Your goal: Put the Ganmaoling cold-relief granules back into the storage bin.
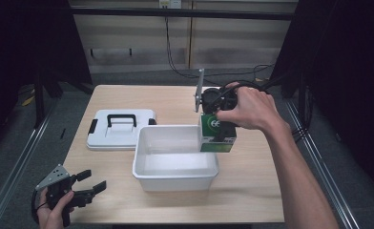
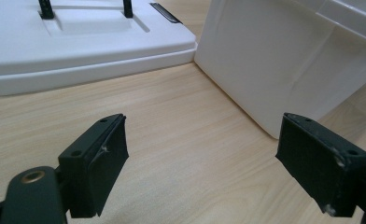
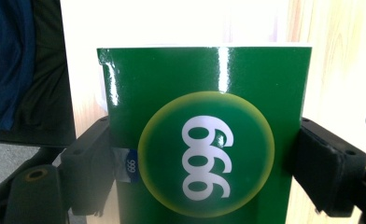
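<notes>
My right gripper (image 1: 218, 129) is shut on a green box (image 1: 216, 133) with a yellow disc and white "999" print, holding it just above the right rim of the white tub (image 1: 175, 167). In the right gripper view the green box (image 3: 204, 140) sits squeezed between both black jaws. My left gripper (image 1: 87, 183) rests low at the table's front left corner, jaws apart with nothing between them. The left gripper view looks past its open gripper (image 2: 200, 158) at the tub's wall (image 2: 274, 60) and the white lid (image 2: 78, 51).
A white lid (image 1: 120, 128) with a black handle and clips lies flat on the wooden table (image 1: 252, 191), left of the tub. Cables trail off the table's far right. Dark floor and metal rails surround the table.
</notes>
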Demonstrator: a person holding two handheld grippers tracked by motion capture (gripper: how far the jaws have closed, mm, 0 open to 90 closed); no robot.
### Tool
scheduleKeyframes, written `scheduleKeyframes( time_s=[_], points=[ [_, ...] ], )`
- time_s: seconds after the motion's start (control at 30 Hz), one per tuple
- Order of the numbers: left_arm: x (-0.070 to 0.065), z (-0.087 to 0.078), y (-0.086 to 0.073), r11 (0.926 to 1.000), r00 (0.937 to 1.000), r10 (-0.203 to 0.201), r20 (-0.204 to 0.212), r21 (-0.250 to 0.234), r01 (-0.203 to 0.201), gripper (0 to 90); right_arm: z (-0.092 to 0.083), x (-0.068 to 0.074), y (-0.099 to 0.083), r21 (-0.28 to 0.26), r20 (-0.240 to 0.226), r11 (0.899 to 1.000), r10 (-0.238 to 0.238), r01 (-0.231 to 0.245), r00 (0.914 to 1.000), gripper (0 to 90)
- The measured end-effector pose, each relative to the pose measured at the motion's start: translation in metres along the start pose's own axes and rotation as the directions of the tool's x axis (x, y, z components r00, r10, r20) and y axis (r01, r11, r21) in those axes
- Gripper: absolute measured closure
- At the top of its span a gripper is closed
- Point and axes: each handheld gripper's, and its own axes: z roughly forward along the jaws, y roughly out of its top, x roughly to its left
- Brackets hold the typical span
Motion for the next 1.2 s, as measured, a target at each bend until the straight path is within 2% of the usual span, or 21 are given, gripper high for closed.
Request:
scheduleKeyframes(
  time_s=[0.1, 0.6, 0.93, 1.2],
  points=[
    [0.000, 0.000, 0.000, 1.0000, 1.0000, 0.000, 0.002, -0.002, 0.000, 15.9, 0.002, 0.001, 0.010, -0.006, 0.007, 0.999, -0.032, 0.032, 0.9995, 15.9],
    [0.000, 0.000, 0.000, 1.0000, 1.0000, -0.001, 0.002, -0.001, 0.001, 15.9, 0.028, 0.002, 0.037, 0.020, -0.027, 0.998, -0.065, 0.065, 0.9975, 15.9],
    [0.001, 0.000, -0.001, 1.0000, 1.0000, 0.000, 0.003, 0.005, 0.000, 15.9, 0.049, -0.002, 0.044, 0.028, -0.052, 0.996, -0.077, 0.079, 0.9957, 15.9],
    [0.000, 0.000, 0.000, 1.0000, 1.0000, -0.001, 0.005, 0.007, 0.001, 15.9, 0.061, -0.004, 0.050, 0.034, -0.052, 0.996, -0.083, 0.085, 0.9951, 15.8]
  ],
)
